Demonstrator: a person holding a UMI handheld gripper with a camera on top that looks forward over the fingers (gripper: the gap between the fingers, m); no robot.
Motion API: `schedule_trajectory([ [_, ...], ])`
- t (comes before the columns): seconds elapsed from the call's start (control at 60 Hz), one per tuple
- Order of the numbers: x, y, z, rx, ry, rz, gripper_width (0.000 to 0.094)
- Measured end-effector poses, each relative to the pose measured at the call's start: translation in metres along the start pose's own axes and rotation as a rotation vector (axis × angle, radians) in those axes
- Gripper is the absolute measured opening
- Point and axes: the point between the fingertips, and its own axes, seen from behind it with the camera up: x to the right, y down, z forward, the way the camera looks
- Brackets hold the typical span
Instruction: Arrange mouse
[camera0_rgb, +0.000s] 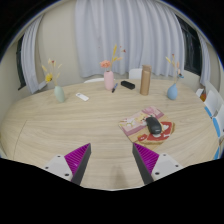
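- Room: pale curtains (100, 35) across the back, dark window strips showing at both sides; big round light-wood tabletop (60, 125) fills most of what I see.
- My hand-held gripper (113, 160) hangs above the near edge of the tabletop, jaws spread wide, nothing btwn them; purple pads (78, 156) face inward, only bare wood in the gap.
- Mouse (153, 125): black, sits on a pinkish patterned mat (140, 126), ahead of the fingers and off to the right, well apart from the tips. Not touching it.
- Mat lies flat, slightly skewed to the tabletop edge; a reddish pattern shows on the side nearer me, next to the mouse.
- Far side, approx centre: pink vase (108, 79) w/ flowers, a tan upright cylinder (145, 79) (bottle or cup, can't tell which), a small dark item (127, 85) lying btwn them.
- Far left: pale green vase (59, 93) w/ yellowish flowers; a small white flat object (82, 97) just beside it toward the centre.
- Far right: light blue vase (173, 91) w/ a stem or two.
- Right edge: something white and blue (213, 118) partly in view, can't make out what.
- All vases upright, spaced well apart along the back arc of the tabletop.
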Motion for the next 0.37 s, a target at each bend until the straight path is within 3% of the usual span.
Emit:
schedule_trajectory([
  [0.367, -0.046, 0.016, -0.015, 0.000, -0.010, -0.059, 0.0850],
])
